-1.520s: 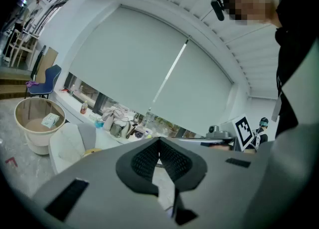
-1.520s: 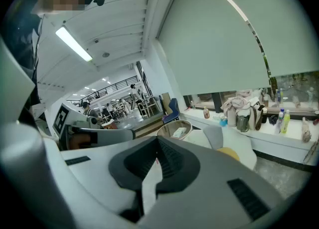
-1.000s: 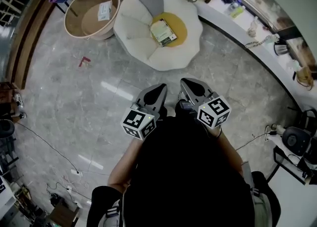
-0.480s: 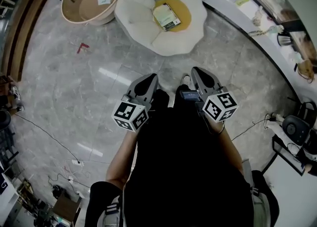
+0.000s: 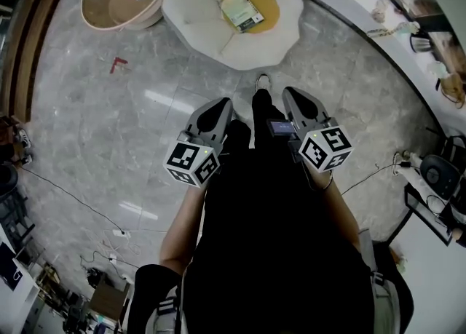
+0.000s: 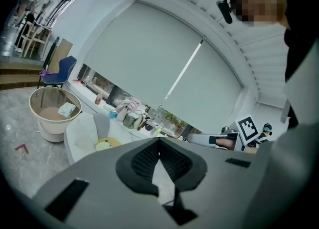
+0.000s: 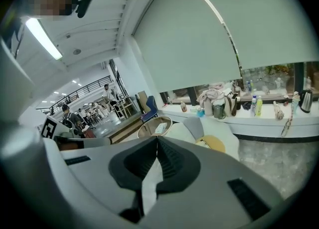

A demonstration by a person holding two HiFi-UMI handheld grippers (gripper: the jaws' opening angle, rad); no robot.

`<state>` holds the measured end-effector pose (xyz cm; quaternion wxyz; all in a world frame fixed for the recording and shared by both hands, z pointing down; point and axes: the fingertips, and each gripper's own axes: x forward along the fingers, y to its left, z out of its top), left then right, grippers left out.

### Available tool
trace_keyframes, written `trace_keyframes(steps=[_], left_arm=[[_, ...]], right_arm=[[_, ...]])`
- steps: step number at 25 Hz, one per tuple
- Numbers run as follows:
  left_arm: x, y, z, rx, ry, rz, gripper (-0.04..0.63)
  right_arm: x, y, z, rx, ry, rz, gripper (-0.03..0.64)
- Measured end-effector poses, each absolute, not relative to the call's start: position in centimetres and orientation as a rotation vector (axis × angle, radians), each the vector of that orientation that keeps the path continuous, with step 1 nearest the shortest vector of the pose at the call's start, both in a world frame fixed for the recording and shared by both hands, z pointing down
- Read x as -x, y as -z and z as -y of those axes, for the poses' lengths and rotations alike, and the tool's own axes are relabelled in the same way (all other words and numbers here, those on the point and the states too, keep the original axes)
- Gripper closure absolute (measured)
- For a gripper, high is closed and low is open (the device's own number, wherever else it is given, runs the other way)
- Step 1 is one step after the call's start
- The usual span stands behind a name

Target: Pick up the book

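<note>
Floor: grey glossy stone tiles [image 5: 87,107] are seen across the head view; a small red mark [image 5: 116,65] and a thin cable [image 5: 65,198] are noted on them.
Seat: a white petal-shaped seat [image 5: 196,12] is placed at the top of the head view, just beside a round tan tub [image 5: 98,16].
Book: the book [image 5: 242,11] is seen lying flat on a yellow cushion [image 5: 269,6] in the seat's hollow, well apart from both grippers and untouched.
Left gripper: the left gripper [image 5: 218,109] is held in front of the person's body; its jaws are pressed together at the tips, with nothing between them.
Right gripper: the right gripper [image 5: 297,98] is held alongside, tips toward the seat; its jaws are pressed together and empty.
Counter: a curved white ledge [image 5: 364,34] is loaded with bottles and bags.
</note>
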<state>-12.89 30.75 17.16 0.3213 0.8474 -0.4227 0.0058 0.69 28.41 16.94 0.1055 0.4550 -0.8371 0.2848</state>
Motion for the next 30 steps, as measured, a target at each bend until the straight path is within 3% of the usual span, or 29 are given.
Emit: trace_keyframes(steps=[30], left_arm=[[-0.1, -17.0, -12.6, -2.168, -0.093, 1.208, 0.58]], right_arm=[[-8.0, -13.5, -7.9, -0.787, -0.862, 2.917, 0.6]])
